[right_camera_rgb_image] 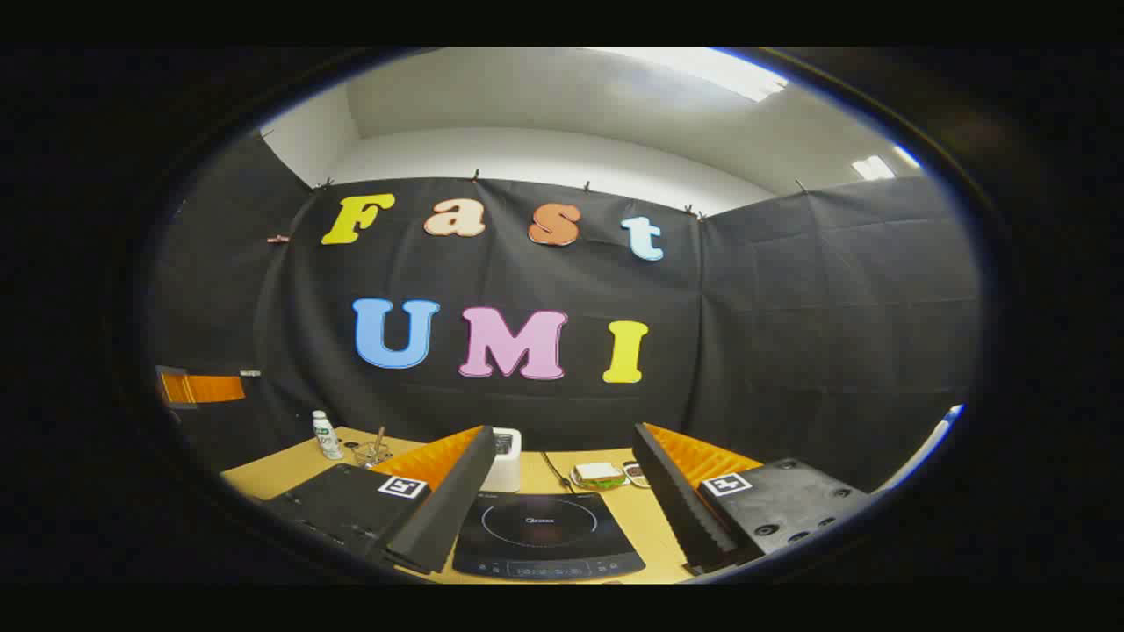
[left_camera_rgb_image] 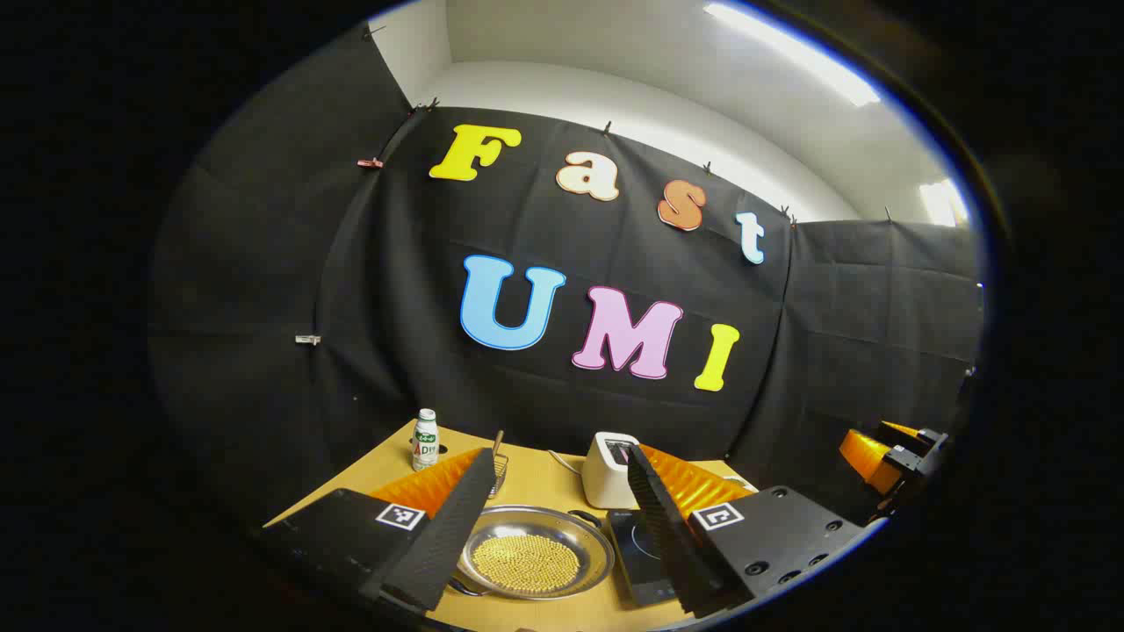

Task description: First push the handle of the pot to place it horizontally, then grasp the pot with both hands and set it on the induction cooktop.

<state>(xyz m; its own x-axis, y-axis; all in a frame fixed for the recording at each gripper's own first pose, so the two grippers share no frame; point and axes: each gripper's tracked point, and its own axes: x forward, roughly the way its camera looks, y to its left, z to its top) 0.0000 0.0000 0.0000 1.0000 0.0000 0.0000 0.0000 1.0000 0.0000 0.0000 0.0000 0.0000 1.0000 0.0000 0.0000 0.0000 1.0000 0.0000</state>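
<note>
A: Two grippers, both with fingers spread apart, clamped on nothing. Where sat the pot (left_camera_rgb_image: 536, 553)?

B: On the table (left_camera_rgb_image: 544, 478), just left of the induction cooktop (right_camera_rgb_image: 544, 534), between the left gripper (left_camera_rgb_image: 549, 535) fingers. The bottle (left_camera_rgb_image: 425, 439) stood far left of the cooktop, the toaster (left_camera_rgb_image: 608, 470) behind it; the right gripper (right_camera_rgb_image: 562, 518) framed it.

Your left gripper (left_camera_rgb_image: 553, 527) carries two flat black finger housings, each bearing a small square black-and-white coded tag (left_camera_rgb_image: 401, 516) on top. The inner face of each finger is a ribbed, sawtooth strip, backed by a corrugated panel. On the right housing you can see several round recessed screw holes (left_camera_rgb_image: 790, 562). Your right gripper (right_camera_rgb_image: 562, 518) looks the same: square tags, ribbed strips, screw holes (right_camera_rgb_image: 795, 522).
</note>
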